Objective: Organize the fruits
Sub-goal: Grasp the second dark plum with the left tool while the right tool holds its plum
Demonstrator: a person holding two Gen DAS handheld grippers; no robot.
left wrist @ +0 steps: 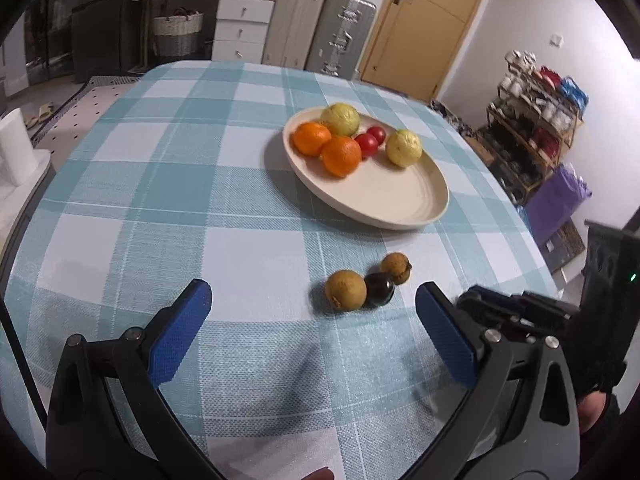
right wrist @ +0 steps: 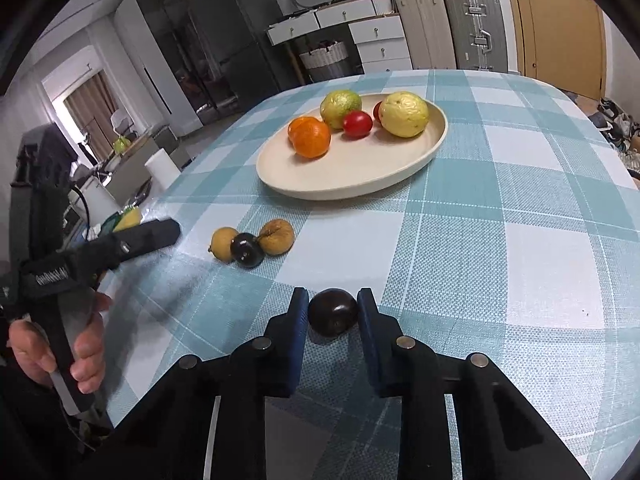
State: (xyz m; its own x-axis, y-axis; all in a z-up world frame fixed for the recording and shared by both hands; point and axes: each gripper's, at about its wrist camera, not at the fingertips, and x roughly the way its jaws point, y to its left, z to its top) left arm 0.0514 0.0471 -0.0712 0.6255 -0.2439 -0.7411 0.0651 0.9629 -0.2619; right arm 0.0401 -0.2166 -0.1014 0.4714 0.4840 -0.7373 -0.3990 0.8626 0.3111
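Note:
A cream oval plate (left wrist: 400,200) (right wrist: 340,176) holds two oranges (left wrist: 340,156), two yellow-green round fruits (left wrist: 404,148) and two small red fruits (left wrist: 368,144). Nearer on the checked cloth, two brown fruits (left wrist: 346,290) and a dark one (left wrist: 379,289) (right wrist: 248,250) lie touching in a cluster. My left gripper (left wrist: 313,286) is open above the cloth, and the cluster sits just beyond its right half. My right gripper (right wrist: 332,293) is shut on another dark round fruit (right wrist: 332,318), low over the table's near part.
The table (right wrist: 540,220) wears a blue-and-white checked cloth and its edge curves close on the left. A person's hand (right wrist: 84,356) holds the left gripper's handle. Suitcases, white drawers and a door stand behind the table; a shoe rack (left wrist: 532,132) is to the right.

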